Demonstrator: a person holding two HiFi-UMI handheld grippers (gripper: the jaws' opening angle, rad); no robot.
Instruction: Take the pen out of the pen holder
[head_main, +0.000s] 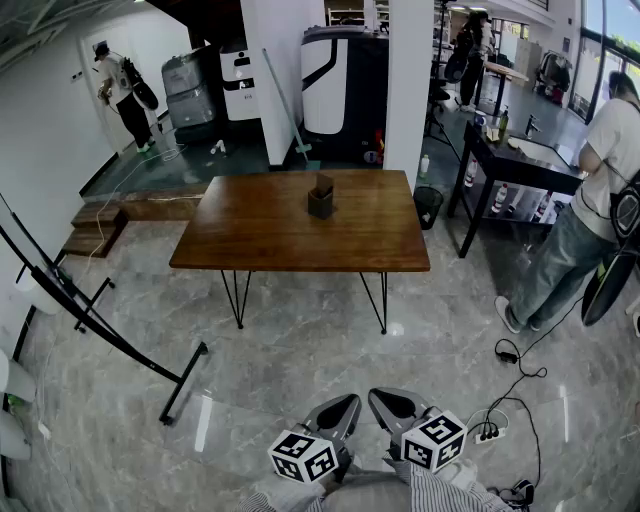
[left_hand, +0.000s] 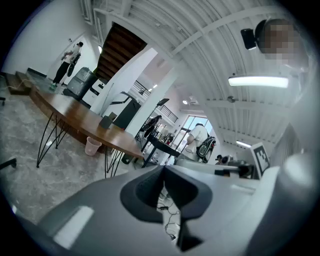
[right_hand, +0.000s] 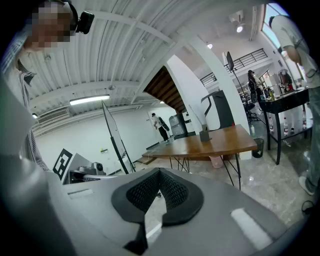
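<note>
A dark pen holder (head_main: 320, 198) stands near the far edge of the brown wooden table (head_main: 260, 240). Something thin sticks up from it, too small to make out as a pen. The holder also shows far off in the left gripper view (left_hand: 105, 121) and the right gripper view (right_hand: 204, 134). Both grippers hang low in front of my body, well short of the table. The left gripper (head_main: 338, 410) (left_hand: 163, 170) is shut with nothing in it. The right gripper (head_main: 393, 404) (right_hand: 159, 172) has its pads meeting at the tips, also with nothing in it.
Grey marble floor lies between me and the table. A black slanted stand (head_main: 100, 330) is at my left. Cables and a power strip (head_main: 490, 432) lie at my right. A black side table (head_main: 520, 165) with a person (head_main: 600, 200) beside it stands at the right. A pink bin (left_hand: 92, 146) sits under the wooden table.
</note>
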